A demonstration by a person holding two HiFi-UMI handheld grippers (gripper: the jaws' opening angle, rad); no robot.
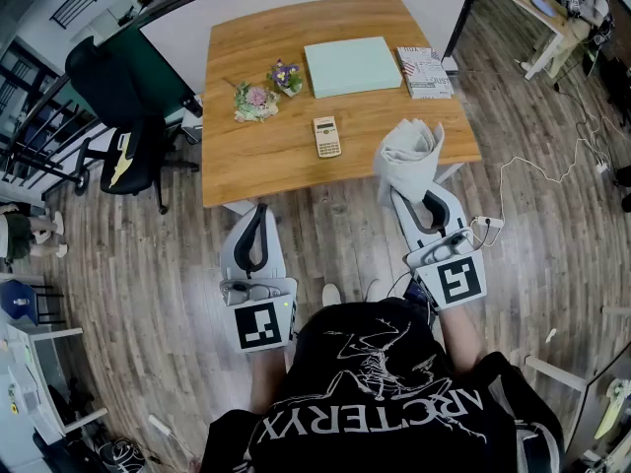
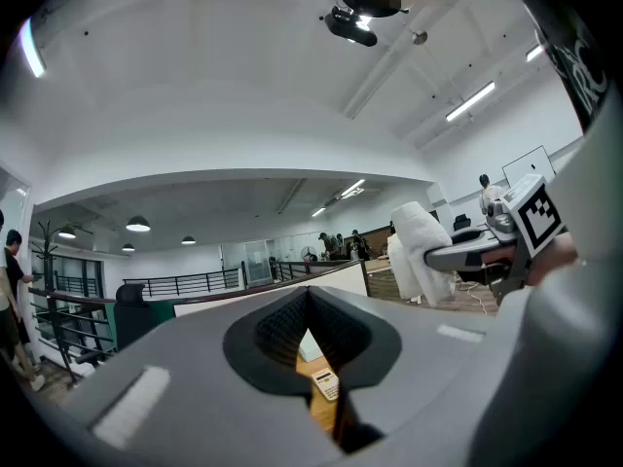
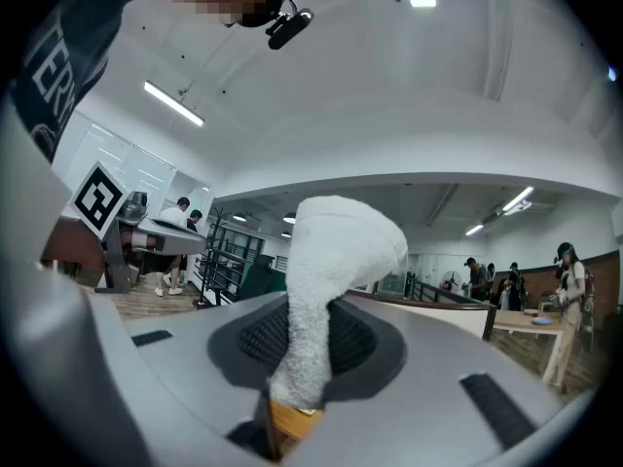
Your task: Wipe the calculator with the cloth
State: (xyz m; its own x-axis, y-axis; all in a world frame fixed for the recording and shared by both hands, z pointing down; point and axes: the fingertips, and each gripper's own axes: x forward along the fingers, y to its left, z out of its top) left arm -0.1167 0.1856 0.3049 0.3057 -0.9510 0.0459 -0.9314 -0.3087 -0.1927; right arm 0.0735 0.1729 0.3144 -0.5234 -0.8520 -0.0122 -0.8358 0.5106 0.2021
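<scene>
Nearest us, our left gripper point(image 1: 258, 215) has its jaws pressed together on nothing. Our right gripper point(image 1: 419, 200) pinches the cloth point(image 1: 407, 154) upright at the near edge of the table point(image 1: 246, 166). Beyond, the calculator point(image 1: 326, 136) lies flat mid-table.

We see a honey-brown wooden table point(image 1: 266, 156) at the head view's upper middle. On it lie a cream calculator point(image 1: 326, 136) with a dark display, a pale mint-green board point(image 1: 352, 65) and a black-and-white printed booklet point(image 1: 425, 72). The cloth point(image 1: 408, 156) is off-white. The left gripper point(image 1: 259, 210) and right gripper point(image 1: 418, 197) are light grey, with black-and-white square-patterned cubes.
</scene>
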